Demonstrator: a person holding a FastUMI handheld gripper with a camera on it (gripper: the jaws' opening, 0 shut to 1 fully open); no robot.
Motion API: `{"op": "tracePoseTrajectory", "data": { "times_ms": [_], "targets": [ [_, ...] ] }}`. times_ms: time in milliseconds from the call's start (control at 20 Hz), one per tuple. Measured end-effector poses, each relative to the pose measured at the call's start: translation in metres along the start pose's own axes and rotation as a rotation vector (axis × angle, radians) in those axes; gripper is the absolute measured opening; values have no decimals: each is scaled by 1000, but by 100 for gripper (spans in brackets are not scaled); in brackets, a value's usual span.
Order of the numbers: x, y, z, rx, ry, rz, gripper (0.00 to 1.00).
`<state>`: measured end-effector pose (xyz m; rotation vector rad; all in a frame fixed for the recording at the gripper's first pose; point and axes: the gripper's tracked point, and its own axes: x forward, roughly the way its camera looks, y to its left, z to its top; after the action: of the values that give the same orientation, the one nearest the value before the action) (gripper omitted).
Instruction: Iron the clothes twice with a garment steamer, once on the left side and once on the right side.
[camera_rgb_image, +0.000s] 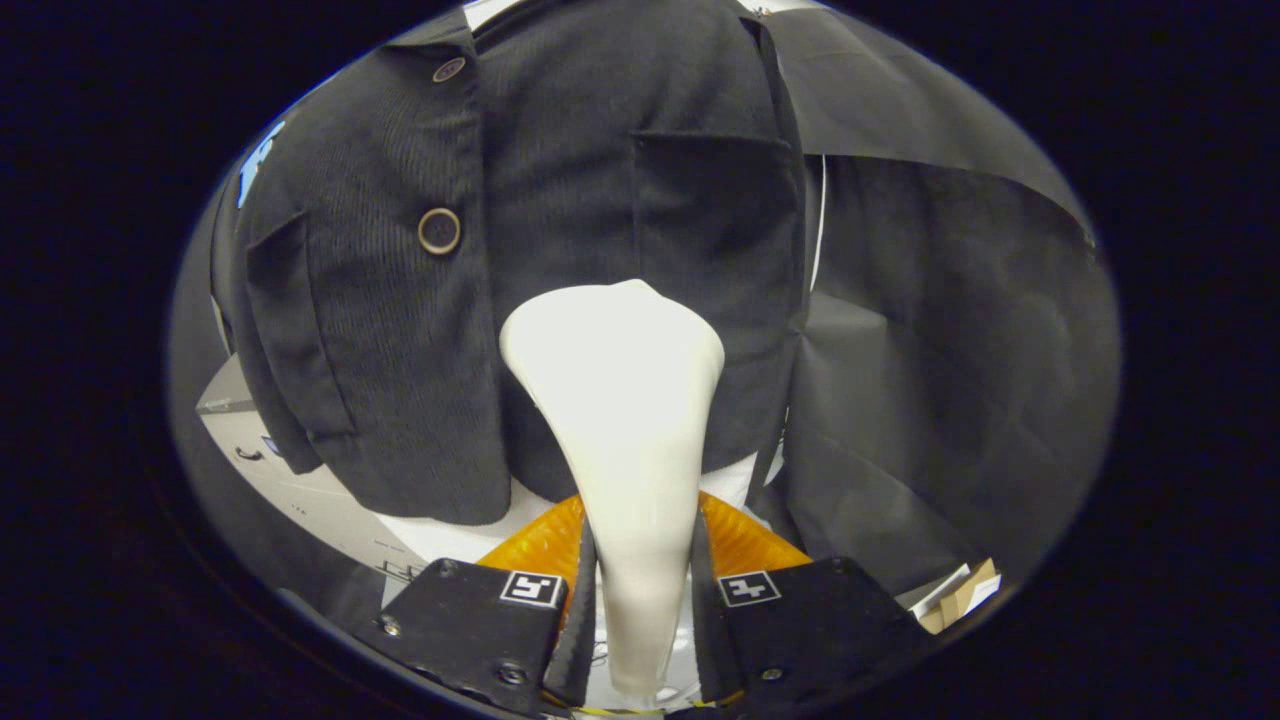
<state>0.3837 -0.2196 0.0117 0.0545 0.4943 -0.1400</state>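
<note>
Gripper (640, 600) fingers clamp the steamer (620, 400) handle, its head against the jacket (560, 200) by the right pocket; best glide slowly, keeping the head flat.

A pale flat surface (300, 490) lies at ten o'clock from the gripper (640, 560), under the jacket (400, 350) hem; a small dark ring (247, 453) sits on it; at three o'clock, cardboard scraps (962, 592) rest on something I cannot tell. The fingers clamp the steamer (625, 400) handle.
</note>
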Motion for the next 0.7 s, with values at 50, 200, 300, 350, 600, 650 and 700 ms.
{"op": "tracePoseTrajectory", "data": {
  "times_ms": [50,200,300,350,600,650,700],
  "targets": [
    [0,0,-1,1,7,0,43],
    [-1,0,-4,-7,34,5,43],
    [0,1,-7,-9,46,10,43],
    [0,1,-7,-8,53,14,43],
    [-3,3,-10,-2,99,40,43],
    [-3,3,-9,4,109,44,43],
    [-5,3,-9,11,118,47,43]
  ]
}}
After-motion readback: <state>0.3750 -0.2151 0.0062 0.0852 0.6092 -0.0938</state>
